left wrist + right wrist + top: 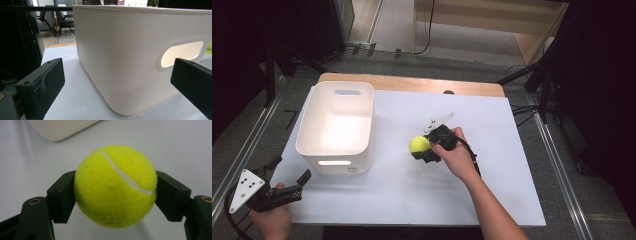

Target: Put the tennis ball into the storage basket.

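A yellow tennis ball (419,145) (115,185) is clamped between the two black jaws of my right gripper (421,150) (115,195), just above the white table sheet near its middle. A white plastic bin (337,126) (140,55) with handle slots stands at the table's left, and it looks to hold nothing. At the table's front left corner my left gripper (289,172) (117,82) stands open with nothing between its jaws. It points at the bin's near wall from a short way off.
The white sheet (492,150) covers a wooden table (412,82). Metal rails (557,165) run along both sides. Dark stands and cables (537,85) crowd the back right corner.
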A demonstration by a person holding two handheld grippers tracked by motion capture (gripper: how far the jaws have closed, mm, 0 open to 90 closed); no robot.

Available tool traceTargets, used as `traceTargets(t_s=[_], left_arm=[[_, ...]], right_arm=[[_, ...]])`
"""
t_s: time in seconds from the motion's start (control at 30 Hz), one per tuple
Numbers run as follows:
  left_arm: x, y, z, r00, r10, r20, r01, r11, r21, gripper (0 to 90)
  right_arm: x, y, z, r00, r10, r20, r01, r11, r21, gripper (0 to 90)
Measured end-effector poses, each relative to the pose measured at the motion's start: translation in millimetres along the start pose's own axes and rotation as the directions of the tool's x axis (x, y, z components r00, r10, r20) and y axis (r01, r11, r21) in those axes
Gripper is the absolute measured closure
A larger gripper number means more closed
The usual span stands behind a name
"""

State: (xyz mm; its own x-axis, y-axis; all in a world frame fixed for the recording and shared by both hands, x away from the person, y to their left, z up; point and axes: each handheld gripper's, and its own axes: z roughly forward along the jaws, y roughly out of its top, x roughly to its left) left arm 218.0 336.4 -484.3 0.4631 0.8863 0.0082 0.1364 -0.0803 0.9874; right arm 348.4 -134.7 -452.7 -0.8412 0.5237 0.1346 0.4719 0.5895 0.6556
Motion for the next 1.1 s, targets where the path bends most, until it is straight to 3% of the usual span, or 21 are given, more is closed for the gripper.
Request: traceTargets(t_s=[0.23,1.1], left_arm=[[-0.1,0.1,0.0,1.0000,0.001,-0.003,-0.001,1.0000,0.002,0.0],[0.5,0.1,-0.3,1.0000,-0.001,0.001,0.001,1.0000,-0.001,0.0]], right_arm=[[1.8,8.1,-3.6,0.9989,-0.045,-0.010,0.045,0.999,-0.005,24.0],[10.7,34.2,-4.1,0.9966,-0.079,-0.022,0.079,0.996,-0.029,24.1]])
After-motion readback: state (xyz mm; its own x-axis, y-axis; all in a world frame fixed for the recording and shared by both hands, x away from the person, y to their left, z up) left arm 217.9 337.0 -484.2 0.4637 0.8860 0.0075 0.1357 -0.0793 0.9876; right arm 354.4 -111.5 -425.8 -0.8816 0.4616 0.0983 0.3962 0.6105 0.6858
